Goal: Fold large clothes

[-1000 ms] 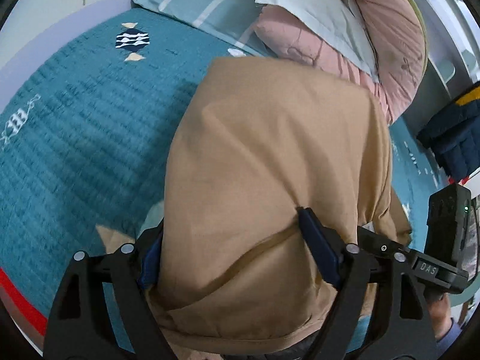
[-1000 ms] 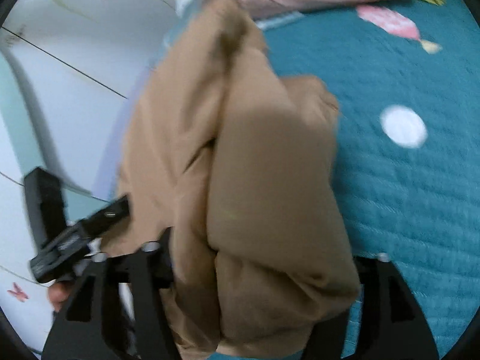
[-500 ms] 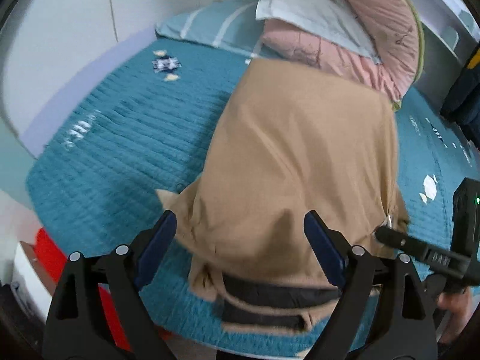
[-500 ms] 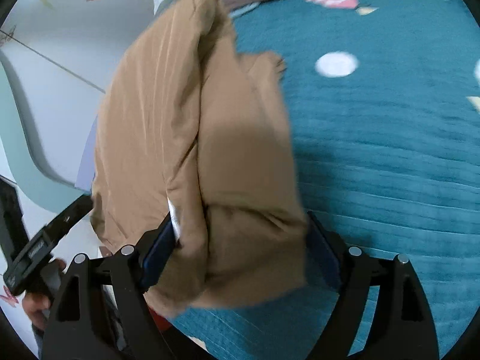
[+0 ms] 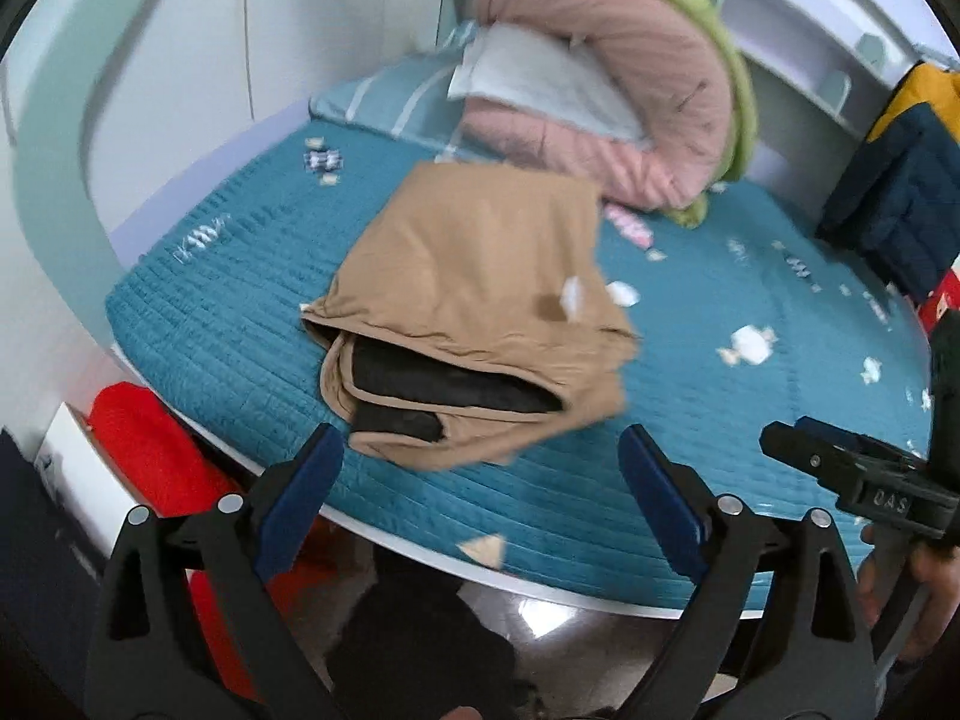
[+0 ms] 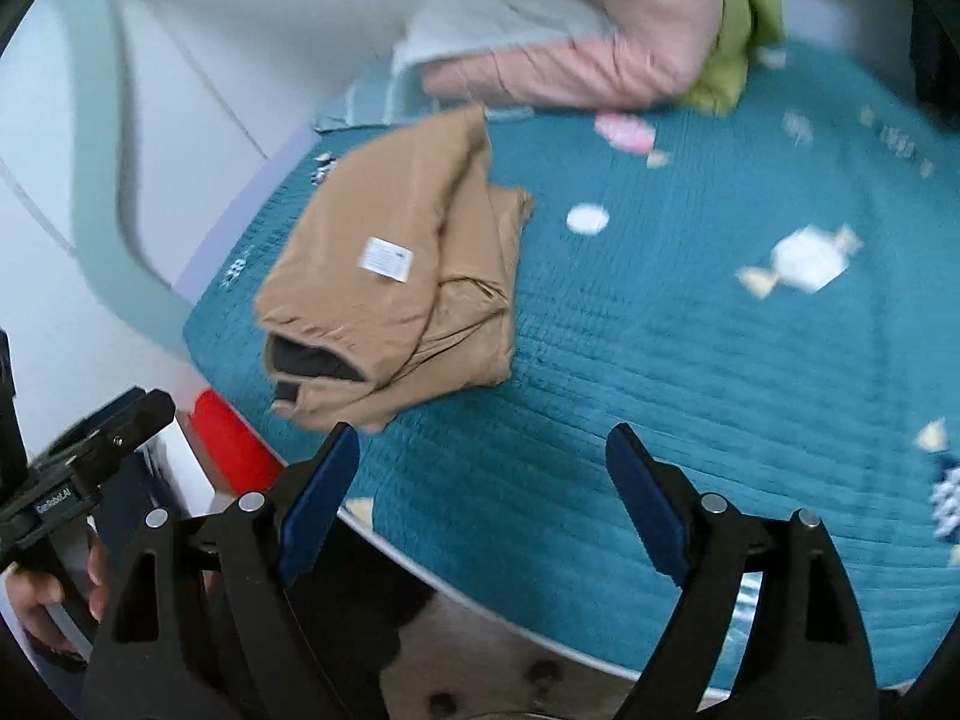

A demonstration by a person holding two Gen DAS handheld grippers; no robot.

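A tan jacket [image 5: 474, 294] with black lining lies folded in a bundle on the teal bedspread [image 5: 750, 420], near the bed's front left corner. It also shows in the right wrist view [image 6: 396, 276], with a white label on top. My left gripper [image 5: 480, 486] is open and empty, held off the bed's front edge, below the jacket. My right gripper [image 6: 480, 474] is open and empty, over the front edge, just right of the jacket. Neither touches it.
Pink and green quilts [image 5: 630, 78] and a striped pillow [image 5: 384, 102] are piled at the bed's head. A navy and yellow jacket [image 5: 900, 180] hangs at the right. A red box [image 5: 150, 444] sits on the floor by the bed's corner. White walls stand at left.
Both grippers have let go of the tan jacket and pulled back off the bed's edge. The jacket now lies folded on the bedspread, further from both cameras.
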